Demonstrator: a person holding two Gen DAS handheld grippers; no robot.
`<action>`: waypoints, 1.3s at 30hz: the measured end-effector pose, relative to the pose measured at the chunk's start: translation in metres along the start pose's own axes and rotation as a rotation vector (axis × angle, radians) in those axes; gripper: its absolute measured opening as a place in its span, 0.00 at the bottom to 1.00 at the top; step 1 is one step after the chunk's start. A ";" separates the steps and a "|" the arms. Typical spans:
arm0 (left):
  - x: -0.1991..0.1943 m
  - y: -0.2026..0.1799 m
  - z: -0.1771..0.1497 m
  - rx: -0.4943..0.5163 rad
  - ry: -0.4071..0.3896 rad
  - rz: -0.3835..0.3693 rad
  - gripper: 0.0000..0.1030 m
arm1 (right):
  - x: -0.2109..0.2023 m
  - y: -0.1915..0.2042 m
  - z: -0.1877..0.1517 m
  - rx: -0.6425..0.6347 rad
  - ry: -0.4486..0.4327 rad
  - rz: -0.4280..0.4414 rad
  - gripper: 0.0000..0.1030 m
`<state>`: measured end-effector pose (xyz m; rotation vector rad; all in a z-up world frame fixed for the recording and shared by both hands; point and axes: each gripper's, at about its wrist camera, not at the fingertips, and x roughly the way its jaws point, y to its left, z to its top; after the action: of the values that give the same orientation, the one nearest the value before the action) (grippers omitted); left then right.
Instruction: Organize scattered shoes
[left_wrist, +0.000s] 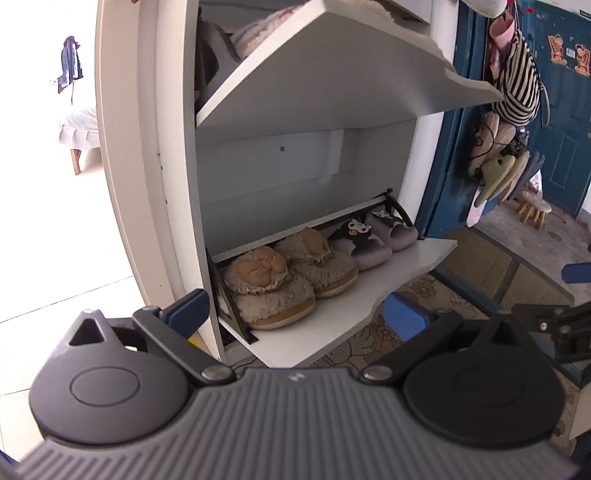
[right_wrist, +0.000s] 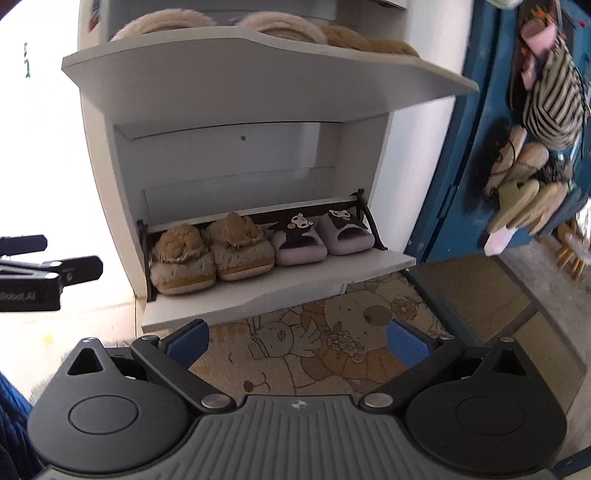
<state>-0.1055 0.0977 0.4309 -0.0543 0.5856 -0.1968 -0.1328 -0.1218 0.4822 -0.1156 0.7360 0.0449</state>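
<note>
White shoe cabinet (right_wrist: 110, 155) fills the view ahead of both my tools, two flip-down drawers hanging open. Cartoon-print mat (right_wrist: 295, 354) on the floor directly under my right tool (right_wrist: 297, 338); blue door (right_wrist: 480, 155) off to its right with sandals and a striped cloth hanging on it.

Lower drawer (right_wrist: 280, 295), ahead of and above the right tool's fingers: four slippers in a row, toes pointing toward me. Brown fuzzy pair (right_wrist: 210, 254) sits left of centre, the two touching each other. Purple cartoon-face pair (right_wrist: 321, 238) is just beside them to the right, up against the black wire bracket at the drawer's end. Upper drawer (right_wrist: 258, 70) holds more fuzzy slippers, only partly visible over its lip.

Left tool (left_wrist: 295, 314) is closer in and angled from the left; brown pair (left_wrist: 284, 280) lies just ahead between its fingers, purple pair (left_wrist: 373, 240) further forward-right.

Both tools: fingers spread wide, nothing between them, no contact with drawer or slippers. Each tool shows at the edge of the other's view.
</note>
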 end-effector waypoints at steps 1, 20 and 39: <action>0.000 -0.001 0.000 0.000 0.000 -0.004 1.00 | -0.002 0.001 0.002 -0.012 0.006 0.000 1.00; 0.070 -0.009 -0.051 -0.024 0.138 0.045 1.00 | 0.077 -0.022 -0.038 0.128 0.094 0.016 1.00; 0.127 -0.033 -0.089 0.061 0.228 0.011 1.00 | 0.149 -0.040 -0.102 0.281 0.202 -0.036 1.00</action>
<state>-0.0569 0.0401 0.2919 0.0305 0.8068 -0.2117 -0.0869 -0.1740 0.3107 0.1374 0.9338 -0.1059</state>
